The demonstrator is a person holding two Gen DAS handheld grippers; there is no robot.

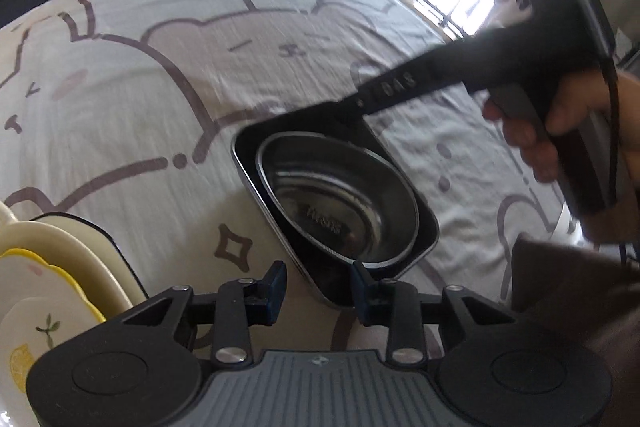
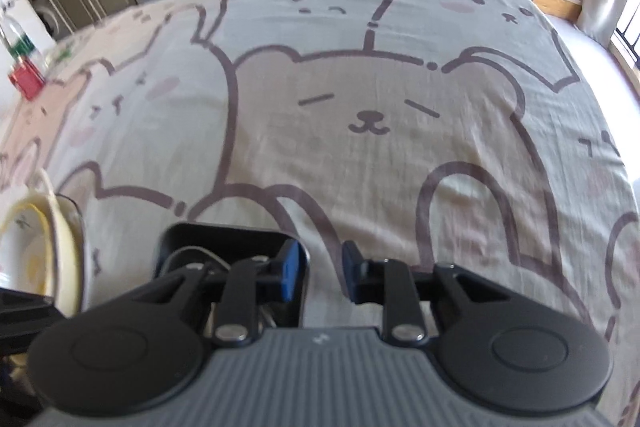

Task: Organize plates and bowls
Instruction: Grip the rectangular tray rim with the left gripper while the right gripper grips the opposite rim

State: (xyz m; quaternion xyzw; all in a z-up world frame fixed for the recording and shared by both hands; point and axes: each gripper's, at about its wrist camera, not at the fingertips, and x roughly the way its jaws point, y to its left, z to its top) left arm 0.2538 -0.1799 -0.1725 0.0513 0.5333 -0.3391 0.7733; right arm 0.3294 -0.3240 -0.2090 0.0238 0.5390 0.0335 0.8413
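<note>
I found the steel bowl (image 1: 340, 203) nested inside the black square tray (image 1: 424, 227) on the bear-print cloth (image 1: 160, 87). My left gripper (image 1: 318, 291) stood parted, straddling the tray's near corner. My right gripper (image 2: 318, 269) was likewise apart, holding nothing, over the tray's far edge.

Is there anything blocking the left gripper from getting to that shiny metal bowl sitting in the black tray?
Nothing visible does. The left gripper is open, right at the near corner of the black tray, and the metal bowl lies just beyond it. The right gripper sits at the tray's far corner, not between them.
</note>
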